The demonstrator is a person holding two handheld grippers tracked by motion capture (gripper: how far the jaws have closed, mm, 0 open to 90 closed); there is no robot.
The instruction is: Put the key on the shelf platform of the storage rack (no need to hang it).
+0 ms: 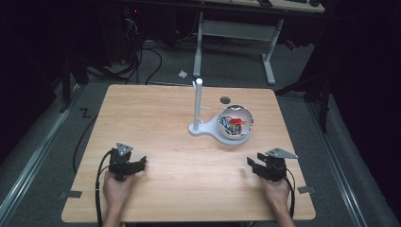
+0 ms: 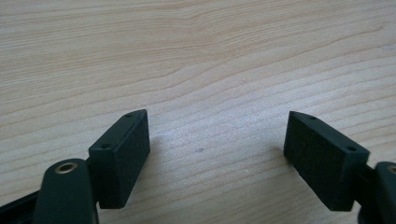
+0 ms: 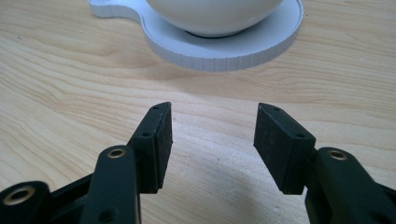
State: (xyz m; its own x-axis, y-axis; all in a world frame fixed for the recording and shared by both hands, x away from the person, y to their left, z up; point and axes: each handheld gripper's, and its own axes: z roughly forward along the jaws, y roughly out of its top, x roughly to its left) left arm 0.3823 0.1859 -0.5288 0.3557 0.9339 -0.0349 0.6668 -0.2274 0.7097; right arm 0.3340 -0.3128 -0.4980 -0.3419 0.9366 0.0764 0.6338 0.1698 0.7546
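Note:
A white bowl (image 1: 235,120) with several small coloured items inside sits on the round end of a white stand base (image 1: 206,128); a white post (image 1: 197,104) rises from the base's other end. Seen from the right gripper view, the bowl (image 3: 212,16) and base (image 3: 224,51) lie just ahead of my jaws. My right gripper (image 1: 252,165) rests low at the table's front right, open, nothing between its pads (image 3: 212,144). My left gripper (image 1: 140,163) sits at the front left, open over bare wood (image 2: 217,149).
The wooden table (image 1: 156,118) has a small dark round hole (image 1: 225,100) near its far edge. A person's hands (image 1: 116,189) hold the grippers from the near edge. Cables and another desk's legs (image 1: 269,61) stand on the floor beyond.

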